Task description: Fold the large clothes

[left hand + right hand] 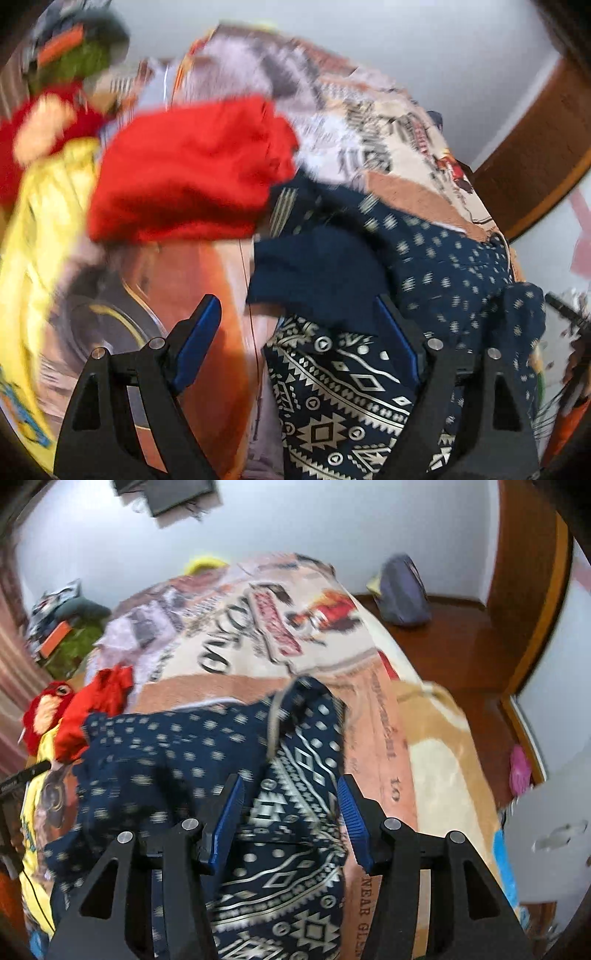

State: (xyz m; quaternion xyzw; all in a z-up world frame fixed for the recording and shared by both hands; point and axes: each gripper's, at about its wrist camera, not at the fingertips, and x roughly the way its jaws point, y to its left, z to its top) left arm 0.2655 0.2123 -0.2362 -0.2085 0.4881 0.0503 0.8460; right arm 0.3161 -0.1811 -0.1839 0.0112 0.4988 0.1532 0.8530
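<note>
A large navy garment [369, 280] with white dots and a geometric border lies crumpled on the bed; it also shows in the right wrist view [207, 753]. My left gripper [301, 314] is open, its jaws wide apart over the garment's left edge, holding nothing. My right gripper [291, 794] is open, jaws spread over the patterned border [291, 849], holding nothing. A red garment [192, 170] lies bunched just beyond the navy one; it shows small in the right wrist view [99, 705].
The bed is covered by a printed beige and orange blanket [280, 627]. A yellow cloth [40, 236] and a red plush parrot [48, 709] lie at the left. A grey bag [404, 590] sits on the wooden floor at the right.
</note>
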